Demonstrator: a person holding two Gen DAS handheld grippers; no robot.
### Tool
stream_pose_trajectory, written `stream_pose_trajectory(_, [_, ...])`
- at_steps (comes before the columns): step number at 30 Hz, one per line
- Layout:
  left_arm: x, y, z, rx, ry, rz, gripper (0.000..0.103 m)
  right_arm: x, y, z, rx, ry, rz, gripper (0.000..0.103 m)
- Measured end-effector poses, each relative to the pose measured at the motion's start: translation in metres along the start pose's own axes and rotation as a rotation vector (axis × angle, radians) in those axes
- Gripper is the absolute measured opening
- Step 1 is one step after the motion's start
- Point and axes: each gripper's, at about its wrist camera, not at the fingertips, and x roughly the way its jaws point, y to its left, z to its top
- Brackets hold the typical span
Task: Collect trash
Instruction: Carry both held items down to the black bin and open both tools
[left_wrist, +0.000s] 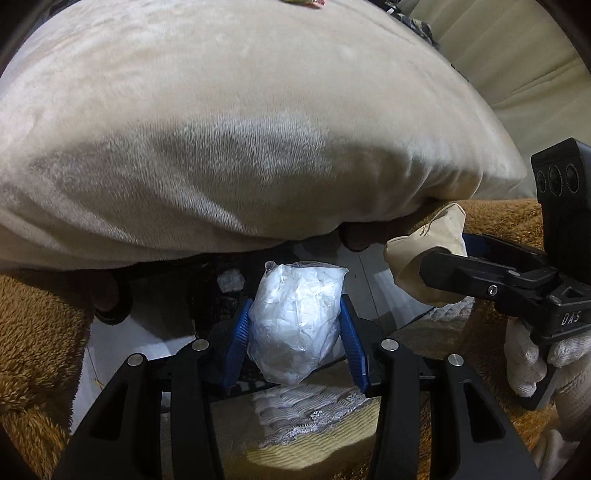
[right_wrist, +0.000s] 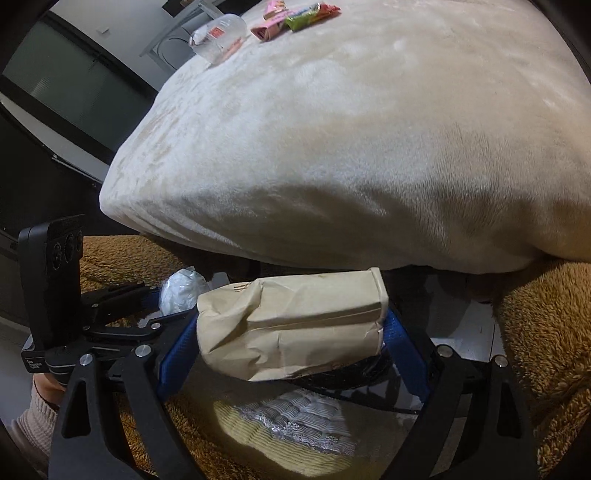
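The left claw (left_wrist: 295, 325) clamps a crinkly clear plastic bag of white tissue (left_wrist: 295, 317); the right claw (right_wrist: 291, 325) clamps a creased brown paper bag (right_wrist: 291, 325). Only the right wrist view shows the plush cream bed's (right_wrist: 369, 147) far wrappers (right_wrist: 295, 16) and a clear cup (right_wrist: 218, 37).

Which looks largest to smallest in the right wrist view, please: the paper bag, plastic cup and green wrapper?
1. Paper bag, by far the largest, though nearest the camera.
2. Plastic cup.
3. Green wrapper, close to the cup; both lie far off, so unsure.
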Motion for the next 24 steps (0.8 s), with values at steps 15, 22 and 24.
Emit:
stream_pose_trajectory(15, [0.026,0.006,0.000,-0.056,0.125,-0.017,0.046,0.030,-0.017,0.006,0.103,0.092,0.047,0.097])
stream_pose_trajectory(22, [0.026,0.004,0.000,-0.041,0.129,-0.006,0.064,0.027,-0.017,0.009,0.107,0.052,0.035,0.098])
stream_pose_trajectory(24, [0.025,0.003,0.000,-0.036,0.124,-0.004,0.064,0.025,-0.016,0.010,0.099,0.042,0.034,0.098])
